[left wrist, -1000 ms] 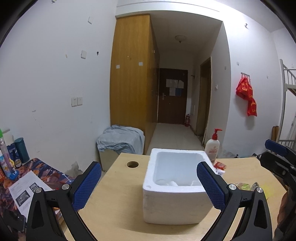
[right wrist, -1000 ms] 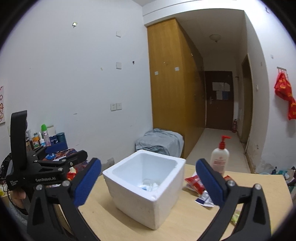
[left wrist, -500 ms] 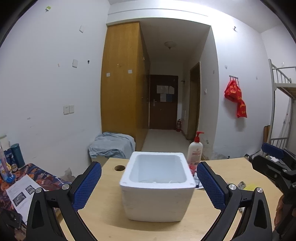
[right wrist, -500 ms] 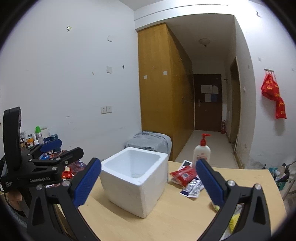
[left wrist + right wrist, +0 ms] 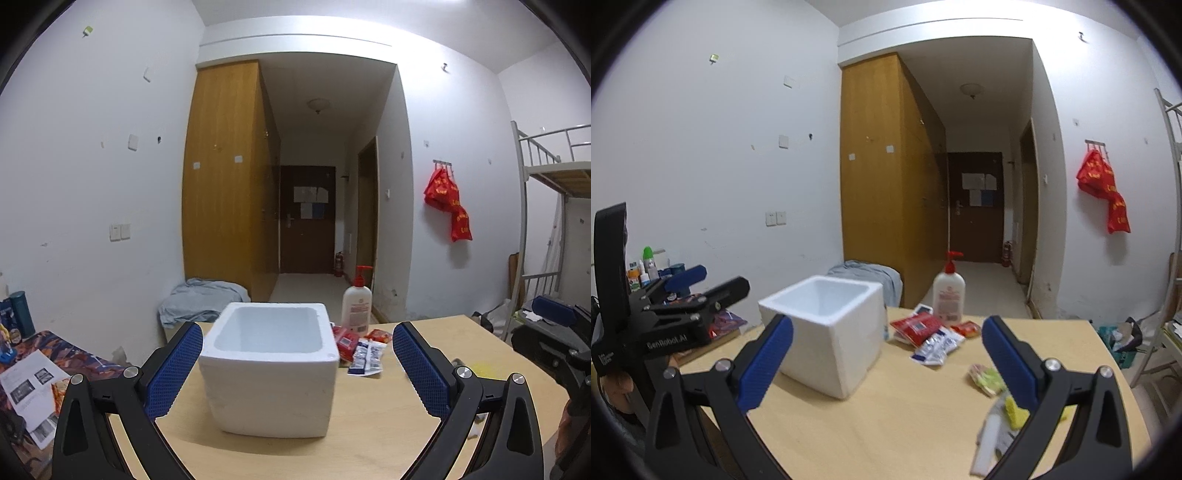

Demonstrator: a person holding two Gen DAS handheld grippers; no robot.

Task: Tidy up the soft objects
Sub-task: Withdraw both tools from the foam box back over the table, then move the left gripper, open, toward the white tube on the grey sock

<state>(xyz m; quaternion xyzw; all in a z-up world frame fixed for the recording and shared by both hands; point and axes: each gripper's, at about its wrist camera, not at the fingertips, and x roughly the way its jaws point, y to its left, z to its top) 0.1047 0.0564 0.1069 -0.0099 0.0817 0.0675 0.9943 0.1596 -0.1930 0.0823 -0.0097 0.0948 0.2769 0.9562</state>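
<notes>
Both my grippers pulled back from the white foam box [image 5: 271,363], so now my left gripper [image 5: 297,363] and right gripper [image 5: 886,360] stay spread wide, holding nothing, and the soft packets [image 5: 929,336] beside it wait for packing.

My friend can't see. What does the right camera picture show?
An open right gripper with blue pads hovers over a light wooden table. On it sit a white square foam box, red and white soft packets and a white pump bottle with a red top.
</notes>
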